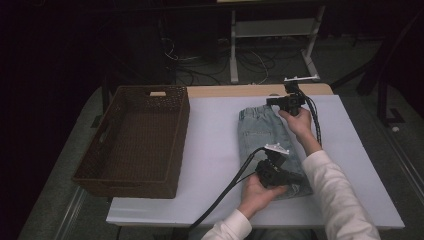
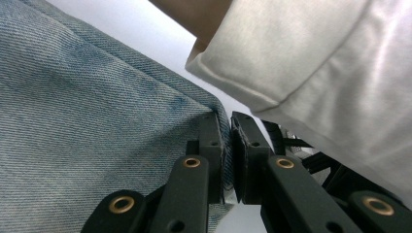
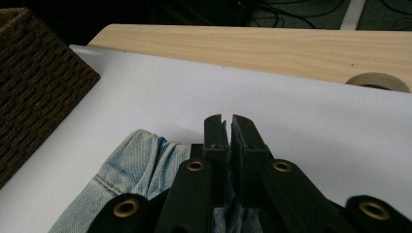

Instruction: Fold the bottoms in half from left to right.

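- Left tongs (image 2: 227, 145) are clamped on the hem edge of the folded light-blue denim garment (image 1: 267, 137).
- Right tongs (image 3: 228, 141) are clamped on its waistband, on the white desk (image 1: 210, 150).

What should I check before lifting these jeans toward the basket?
1. Left tongs shut on the hem edge of the jeans: ok.
2. Right tongs shut at the waistband end: ok; how much cloth is caught: cannot tell.
3. Jeans lying flat and folded on the white table cover: ok.
4. Basket open, nothing inside: ok.
5. Way across the cover to the basket free of other things: ok.
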